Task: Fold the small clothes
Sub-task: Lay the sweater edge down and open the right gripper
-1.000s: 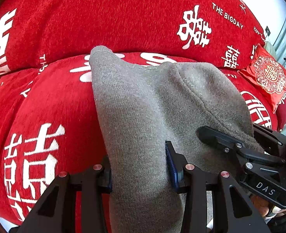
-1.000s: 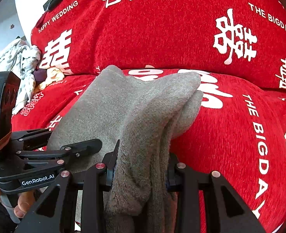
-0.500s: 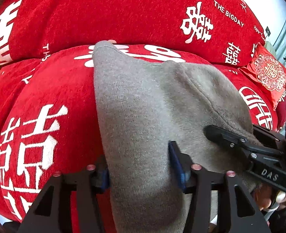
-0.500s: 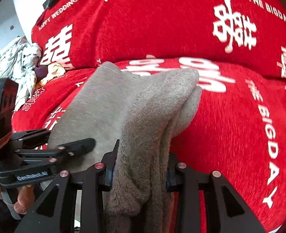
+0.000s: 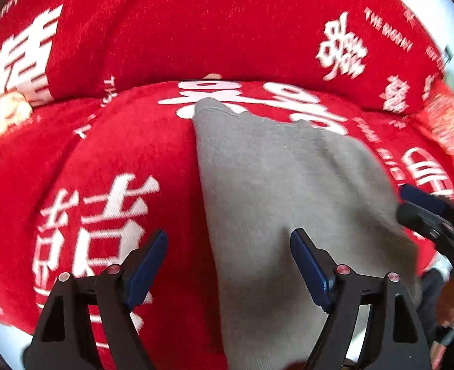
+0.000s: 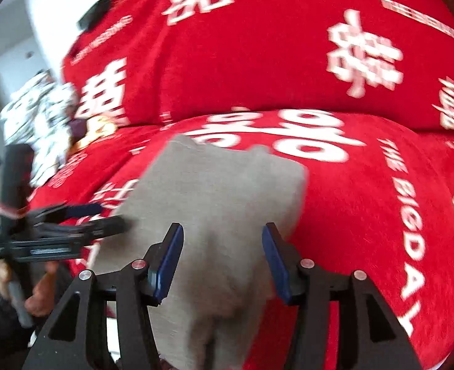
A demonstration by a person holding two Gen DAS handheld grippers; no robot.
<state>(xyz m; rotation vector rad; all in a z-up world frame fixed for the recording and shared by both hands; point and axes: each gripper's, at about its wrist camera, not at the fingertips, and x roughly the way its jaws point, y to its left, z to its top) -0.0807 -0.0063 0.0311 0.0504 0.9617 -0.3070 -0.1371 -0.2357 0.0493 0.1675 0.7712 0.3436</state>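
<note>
a: where's the grey garment (image 5: pixel 282 185) sitting?

b: flat on the red sofa cover (image 5: pixel 119 141) with white lettering — it runs forward from between the left tongs (image 5: pixel 230 265) toward the backrest, its left edge just inside the left pad.

a: and those tongs, pinching it?

b: no, the left tongs have just been opening and stand spread wide; the cloth lies between the pads but neither pad presses it.

a: the right tongs (image 6: pixel 223 259)?

b: same story — they've just been opening, pads apart, with the grey cloth (image 6: pixel 220 191) between and beneath them, unpinched.

a: anything else close by?

b: each pair of tongs shows at the edge of the other's view, beside the garment. a pile of patterned clothes (image 6: pixel 38 117) sits well off to the left of the right tongs, blurred.
</note>
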